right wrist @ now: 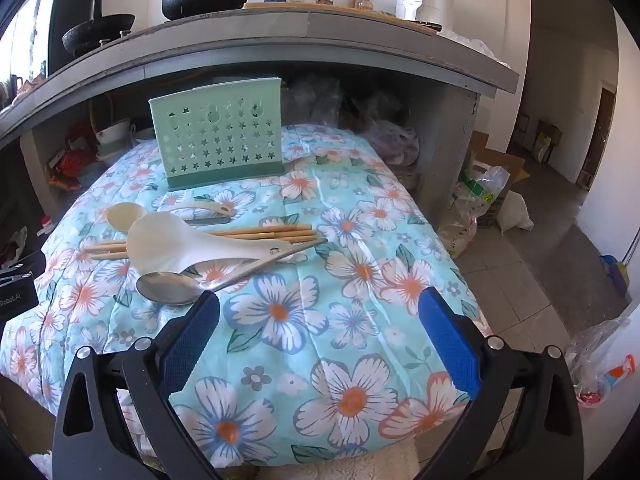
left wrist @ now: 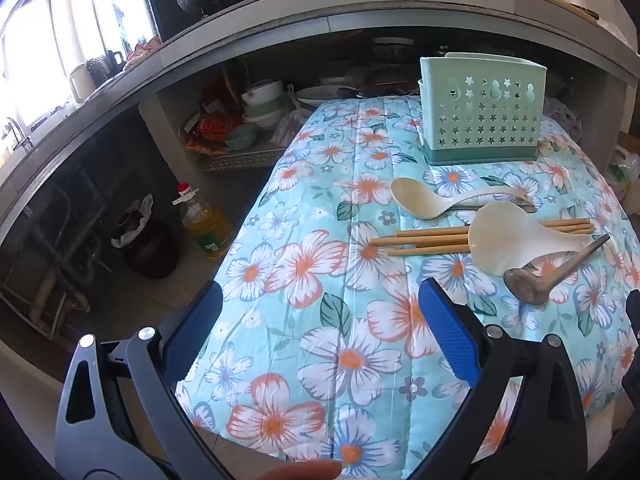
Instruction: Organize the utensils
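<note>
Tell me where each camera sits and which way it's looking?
Left wrist view: sits on the left tool, looks forward and down over the flowery cloth; its open blue pads show.
Right wrist view: sits on the right tool, looks forward and down, with floor on the right; its open blue pads show.
Both see the green holder, white paddle, chopsticks, and metal spoon.
</note>
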The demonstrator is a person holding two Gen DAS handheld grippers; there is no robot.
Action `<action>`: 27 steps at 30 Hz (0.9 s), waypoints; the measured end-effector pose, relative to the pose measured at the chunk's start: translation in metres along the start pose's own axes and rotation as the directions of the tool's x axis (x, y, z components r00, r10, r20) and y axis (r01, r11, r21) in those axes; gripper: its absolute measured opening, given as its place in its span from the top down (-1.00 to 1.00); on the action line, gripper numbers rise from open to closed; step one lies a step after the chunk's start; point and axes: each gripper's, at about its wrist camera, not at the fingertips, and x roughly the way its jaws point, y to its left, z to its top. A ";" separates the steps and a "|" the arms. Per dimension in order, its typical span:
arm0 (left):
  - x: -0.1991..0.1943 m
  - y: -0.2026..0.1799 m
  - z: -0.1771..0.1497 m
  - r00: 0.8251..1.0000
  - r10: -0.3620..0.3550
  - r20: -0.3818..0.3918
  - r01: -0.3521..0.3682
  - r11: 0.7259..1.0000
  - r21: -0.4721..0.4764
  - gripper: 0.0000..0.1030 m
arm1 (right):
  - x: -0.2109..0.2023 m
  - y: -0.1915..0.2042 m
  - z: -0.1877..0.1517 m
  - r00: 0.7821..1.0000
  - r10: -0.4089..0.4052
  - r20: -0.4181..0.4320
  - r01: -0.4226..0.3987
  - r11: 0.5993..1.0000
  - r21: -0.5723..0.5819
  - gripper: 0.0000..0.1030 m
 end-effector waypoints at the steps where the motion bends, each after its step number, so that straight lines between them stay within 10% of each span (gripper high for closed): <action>1: 0.000 0.000 0.000 1.000 0.001 -0.001 -0.001 1.000 0.001 -0.83 | 0.000 0.000 0.000 1.000 -0.002 0.002 0.002 1.000 0.000 -0.88; 27: 0.002 0.002 0.001 1.000 -0.001 -0.007 0.001 1.000 -0.003 -0.83 | -0.002 0.001 0.002 1.000 -0.001 0.004 0.001 1.000 -0.004 -0.88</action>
